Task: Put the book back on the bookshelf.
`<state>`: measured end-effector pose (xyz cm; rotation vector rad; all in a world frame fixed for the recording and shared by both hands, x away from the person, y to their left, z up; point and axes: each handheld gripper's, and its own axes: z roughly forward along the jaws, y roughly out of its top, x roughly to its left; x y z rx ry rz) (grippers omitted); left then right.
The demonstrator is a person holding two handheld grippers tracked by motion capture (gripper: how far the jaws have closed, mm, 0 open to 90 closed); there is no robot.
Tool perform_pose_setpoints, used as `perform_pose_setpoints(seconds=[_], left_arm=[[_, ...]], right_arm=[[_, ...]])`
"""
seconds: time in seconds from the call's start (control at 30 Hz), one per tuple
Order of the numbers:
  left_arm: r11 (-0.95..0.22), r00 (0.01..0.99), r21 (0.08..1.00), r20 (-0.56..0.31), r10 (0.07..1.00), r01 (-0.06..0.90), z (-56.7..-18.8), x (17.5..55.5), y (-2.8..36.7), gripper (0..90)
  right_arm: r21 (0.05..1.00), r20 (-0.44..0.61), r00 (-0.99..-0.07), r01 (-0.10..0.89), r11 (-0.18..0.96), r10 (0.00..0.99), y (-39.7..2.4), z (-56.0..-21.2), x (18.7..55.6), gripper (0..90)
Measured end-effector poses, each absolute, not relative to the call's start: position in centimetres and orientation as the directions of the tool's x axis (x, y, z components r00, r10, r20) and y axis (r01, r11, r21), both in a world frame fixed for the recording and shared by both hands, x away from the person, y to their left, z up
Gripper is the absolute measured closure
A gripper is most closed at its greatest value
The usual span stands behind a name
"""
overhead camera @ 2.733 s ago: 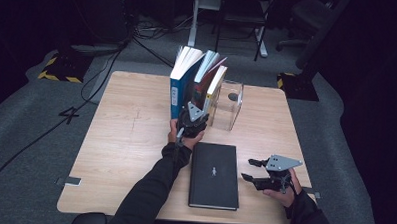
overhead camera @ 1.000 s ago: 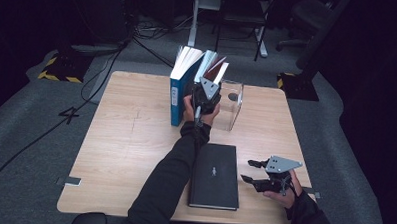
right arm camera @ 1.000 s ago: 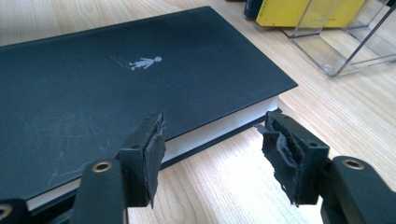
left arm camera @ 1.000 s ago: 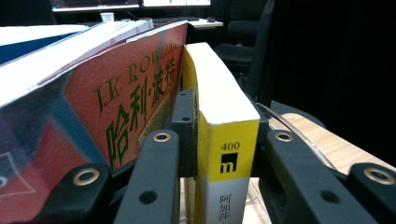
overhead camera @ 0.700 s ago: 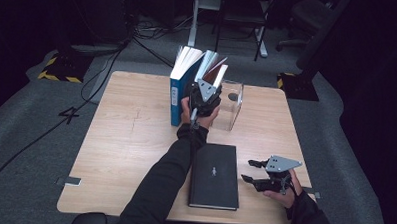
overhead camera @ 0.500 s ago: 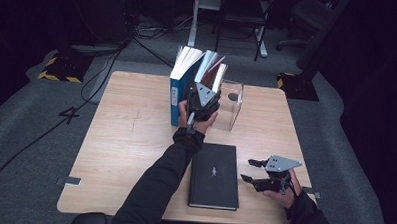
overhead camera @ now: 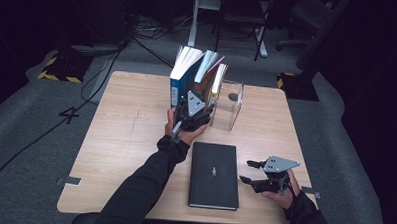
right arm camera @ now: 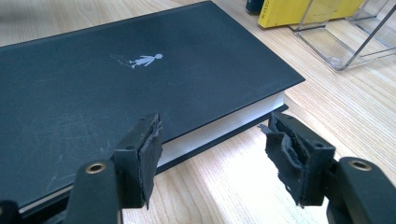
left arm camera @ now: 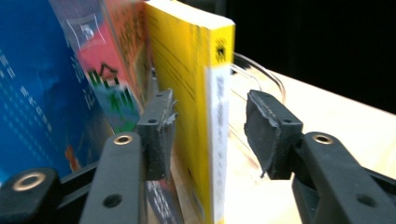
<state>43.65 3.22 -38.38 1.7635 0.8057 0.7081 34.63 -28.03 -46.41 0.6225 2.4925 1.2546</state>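
Dark room | wooden table [overhead camera: 120, 139] | grey carpet [overhead camera: 30, 136], floor cables [overhead camera: 114, 44]

- A row of upright books [overhead camera: 195, 79] stands on the tabletop [overhead camera: 120, 139] at its far middle, leaning to one side.
- A clear stand [overhead camera: 227, 105] sits just to the right of the books, touching the last one.
- The left claw [overhead camera: 192, 112] is at the near face of the row; in the left gripper view its jaws straddle the spine of the outermost book [left arm camera: 205, 116], which stands next to the clear stand, and neither pad presses on it.
- A closed book [overhead camera: 214, 175] lies flat near the front edge, before the row.
- The right claw [overhead camera: 249, 173] rests just right of the flat book, with its jaws apart and the book's near corner [right arm camera: 275, 100] between them, untouched.
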Motion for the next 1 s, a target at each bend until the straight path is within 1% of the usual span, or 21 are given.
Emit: perform_pose_setpoints(seconds=[0.03,0.07,0.13,0.17,0.23,0.3,0.33,0.37,0.4,0.63,0.7,0.8,0.87,0.93,1.0], left_arm=[[-0.249,0.602,0.95,0.088,0.794,0.189,-38.4,43.7,3.2,50.7],[-0.296,0.639,0.939,0.122,0.76,0.173,-38.8,43.0,3.7,48.8],[-0.337,0.676,0.925,0.136,0.724,0.175,-39.3,42.4,4.1,46.8],[-0.337,0.676,0.925,0.136,0.724,0.175,-39.3,42.4,4.1,45.9],[-0.384,0.711,0.906,0.151,0.687,0.178,-40.1,41.4,4.9,44.5],[-0.405,0.721,0.896,0.159,0.675,0.182,-40.6,40.9,5.1,43.9],[-0.447,0.744,0.877,0.178,0.645,0.178,-41.2,40.0,5.6,42.4],[-0.447,0.744,0.877,0.178,0.645,0.178,-41.2,40.0,5.6,42.3],[-0.476,0.745,0.862,0.201,0.637,0.174,-41.6,39.5,6.0,42.3],[-0.531,0.803,0.823,0.17,0.572,0.204,-43.4,36.8,8.4,38.7],[-0.551,0.816,0.807,0.164,0.555,0.212,-43.9,36.4,8.8,37.1],[-0.573,0.831,0.788,0.151,0.536,0.227,-44.9,35.8,9.4,36.6],[-0.584,0.845,0.774,0.125,0.52,0.245,-45.8,35.2,9.8,36.2],[-0.641,0.865,0.729,0.139,0.482,0.24,-46.7,34.5,10.0,36.5],[-0.658,0.867,0.716,0.154,0.474,0.232,-47.0,34.1,10.0,36.2]], right_arm=[[0.811,-0.057,-0.866,0.249,0.529,0.496,-28.0,-46.4,34.6,36.6],[0.812,-0.057,-0.867,0.249,0.528,0.496,-28.1,-46.4,34.6,36.5],[0.811,-0.054,-0.866,0.252,0.528,0.497,-28.1,-46.4,34.6,36.2],[0.811,-0.054,-0.866,0.252,0.528,0.497,-28.1,-46.4,34.6,36.2],[0.806,-0.047,-0.871,0.256,0.534,0.489,-27.9,-46.4,34.5,35.1],[0.805,-0.044,-0.873,0.257,0.535,0.486,-27.8,-46.4,34.5,33.4],[0.801,-0.036,-0.876,0.263,0.538,0.482,-27.7,-46.3,34.4,32.4],[0.801,-0.036,-0.876,0.263,0.538,0.482,-27.7,-46.3,34.4,32.4],[0.8,-0.033,-0.876,0.266,0.538,0.482,-27.5,-46.3,34.3,31.9],[0.783,-0.007,-0.889,0.281,0.555,0.459,-26.7,-46.3,33.7,29.7],[0.788,0.038,-0.894,0.302,0.537,0.447,-26.5,-46.3,33.4,28.4],[0.786,0.047,-0.893,0.309,0.535,0.447,-26.3,-46.3,33.2,27.5],[0.783,0.061,-0.893,0.32,0.533,0.446,-26.2,-46.3,33.0,27.0],[0.774,0.075,-0.893,0.332,0.539,0.443,-26.0,-46.4,32.8,25.8],[0.768,0.077,-0.889,0.341,0.542,0.451,-25.9,-46.6,32.6,25.5]])
